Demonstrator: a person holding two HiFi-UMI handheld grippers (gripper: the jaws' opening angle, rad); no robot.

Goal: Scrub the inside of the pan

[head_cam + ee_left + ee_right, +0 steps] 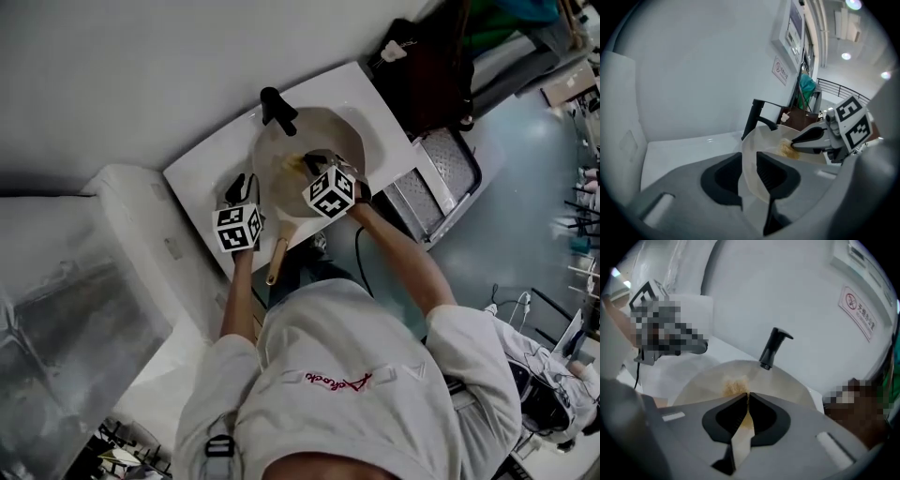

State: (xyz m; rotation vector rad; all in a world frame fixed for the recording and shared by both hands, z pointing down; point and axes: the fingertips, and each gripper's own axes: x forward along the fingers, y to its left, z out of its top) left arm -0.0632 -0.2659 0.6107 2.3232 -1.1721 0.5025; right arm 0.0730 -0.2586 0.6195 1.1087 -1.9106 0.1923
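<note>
Left claw (749, 159) clenched on the pan's (323, 131) near-left rim, right claw (747, 397) pinching a yellow scrubber (788, 150) inside the pan, pan over a white counter (211, 164), black tap (278, 106) at its far edge, wooden handle (277, 262) pointing near.

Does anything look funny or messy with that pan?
Nothing is spilled or broken. The pan is odd only in how it is held: the left gripper clamps its rim, not its handle. The yellowish clump inside is the scrub pad in the right gripper.
</note>
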